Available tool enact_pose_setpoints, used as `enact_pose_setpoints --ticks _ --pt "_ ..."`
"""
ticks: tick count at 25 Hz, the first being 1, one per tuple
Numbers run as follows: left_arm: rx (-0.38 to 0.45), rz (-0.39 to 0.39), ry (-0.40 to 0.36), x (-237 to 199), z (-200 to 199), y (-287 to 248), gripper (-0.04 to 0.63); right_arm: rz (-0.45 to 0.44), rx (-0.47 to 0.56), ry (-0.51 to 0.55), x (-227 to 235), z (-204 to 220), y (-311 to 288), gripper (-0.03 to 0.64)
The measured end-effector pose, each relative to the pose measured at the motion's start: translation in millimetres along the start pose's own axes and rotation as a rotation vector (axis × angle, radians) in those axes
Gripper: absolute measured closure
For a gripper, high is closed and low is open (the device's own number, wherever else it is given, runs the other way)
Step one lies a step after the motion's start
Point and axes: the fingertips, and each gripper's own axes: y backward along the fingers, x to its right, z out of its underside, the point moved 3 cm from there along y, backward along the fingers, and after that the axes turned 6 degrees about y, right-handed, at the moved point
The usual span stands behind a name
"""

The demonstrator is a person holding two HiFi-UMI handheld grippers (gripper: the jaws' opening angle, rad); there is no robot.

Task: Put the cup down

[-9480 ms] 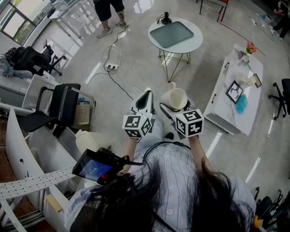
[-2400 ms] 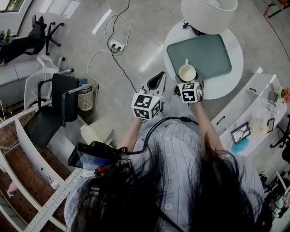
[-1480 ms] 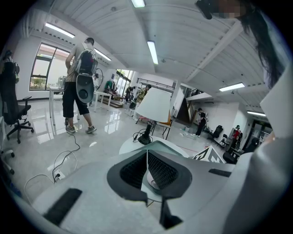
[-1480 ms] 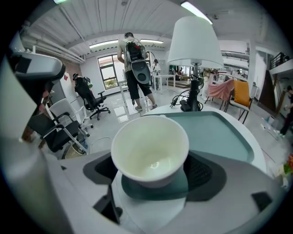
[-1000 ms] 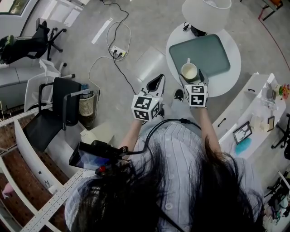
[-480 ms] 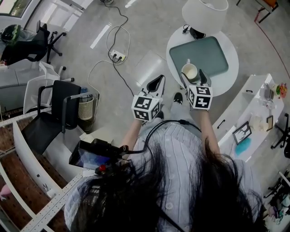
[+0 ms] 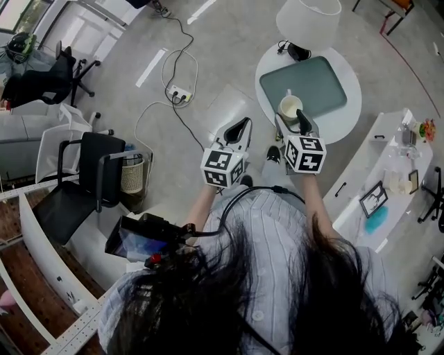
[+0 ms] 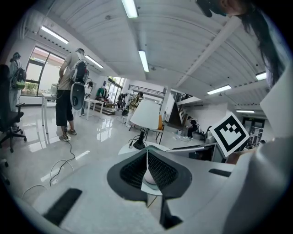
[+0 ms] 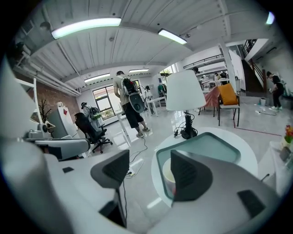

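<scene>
Right tongs (image 9: 149, 170): apart, empty, jaws just narrowing; near cup (image 7: 290, 108), not touching. Left tongs (image 8: 147, 168): pressed together, idle. Cup upright on green tray (image 7: 320, 78) atop round counter (image 7: 347, 116). Put-down judged done; only withdrawal left.

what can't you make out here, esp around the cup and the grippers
- Inside of the cup: too small in head view; in right gripper view one finger of the right gripper, jaws just closing partway on nothing, covers most of it.
- Pale round shape behind the shut left gripper: left gripper view, the jaws hide it.
- Lamp shade: top cut off by head view's upper edge.
</scene>
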Motion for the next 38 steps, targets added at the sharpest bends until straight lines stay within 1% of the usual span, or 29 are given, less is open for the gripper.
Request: enact_pose_setpoints --ticks 4,6,9,13,17,22,27,32,38 --pt "0.004 0.022 -0.011 1 3 18 0.574 0.006 0.048 -0.028 -20 1 16 0.358" --pt "0.008 0.035 -0.013 3 7 26 0.574 0.024 0.050 -0.035 -28 6 24 0.368" --pt "0.010 0.056 -0.014 8 13 41 0.574 0.057 0.060 -0.049 -40 12 39 0.404" --pt "0.006 0.090 -0.009 15 24 61 0.574 0.078 0.082 -0.080 -59 21 61 0.442" --pt "-0.007 0.112 0.008 22 36 68 0.574 0.098 0.084 -0.101 -66 31 76 0.479" --pt "0.003 0.126 0.045 31 49 85 0.574 0.106 0.070 -0.089 -81 44 102 0.491" --pt "0.005 0.144 0.076 48 58 88 0.574 0.103 0.055 -0.094 -81 54 123 0.502" --pt "0.010 0.144 0.089 56 62 95 0.574 0.081 0.049 -0.113 -87 62 135 0.526" --pt "0.014 0.135 0.084 75 70 104 0.574 0.061 0.060 -0.129 -87 74 161 0.542"
